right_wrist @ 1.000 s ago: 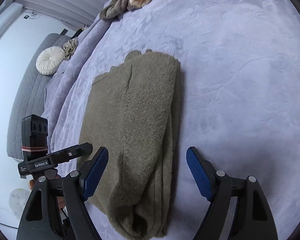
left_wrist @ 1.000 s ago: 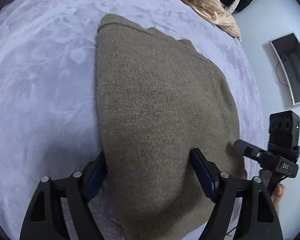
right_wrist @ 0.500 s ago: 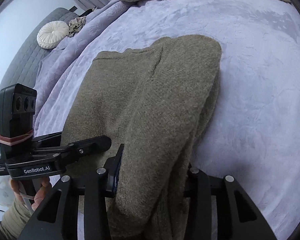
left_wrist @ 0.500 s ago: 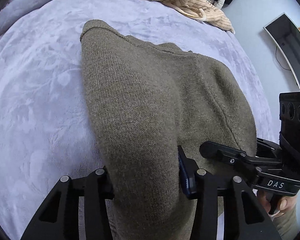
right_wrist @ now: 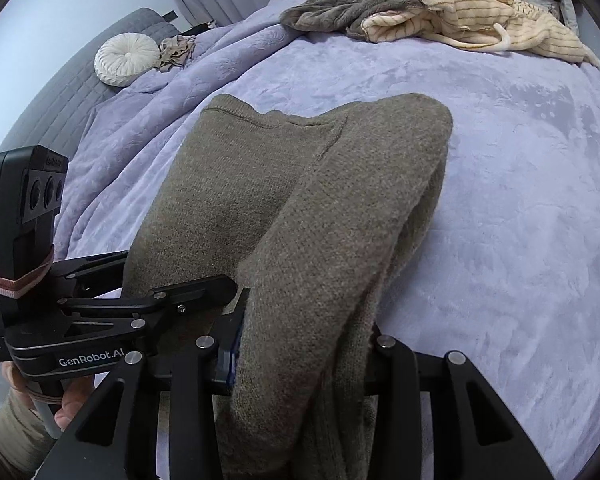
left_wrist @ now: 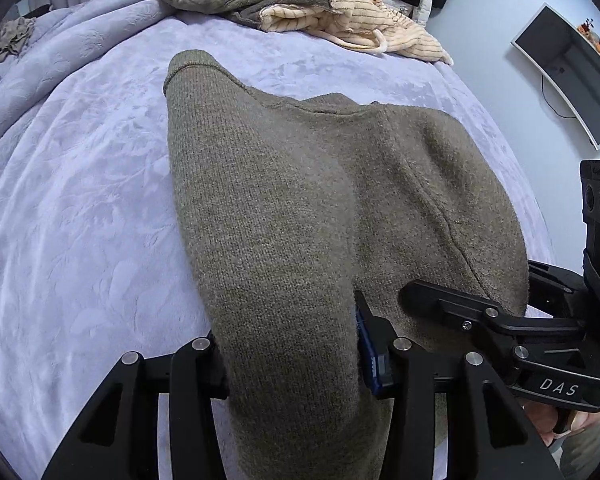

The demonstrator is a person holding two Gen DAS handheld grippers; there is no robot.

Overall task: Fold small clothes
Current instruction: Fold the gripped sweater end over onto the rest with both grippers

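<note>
near hem of olive sweater (left_wrist: 300, 208) pinched in left gripper (left_wrist: 292, 364) and right gripper (right_wrist: 300, 364) | both jaws clamped on knit | lifted off bed (left_wrist: 80, 200), probably to fold hem toward collar

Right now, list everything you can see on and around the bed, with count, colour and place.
knit sweater: one, olive, mid-bed, near end lifted
bedspread: one, lilac, covering the bed
striped garment: one, cream, far edge
plush garment: one, grey-brown, beside the striped one
round cushion: one, white, on grey quilted surface
monitor: one, dark, right wall
left tongs: black, shut on sweater
right tongs: black, shut on sweater
</note>
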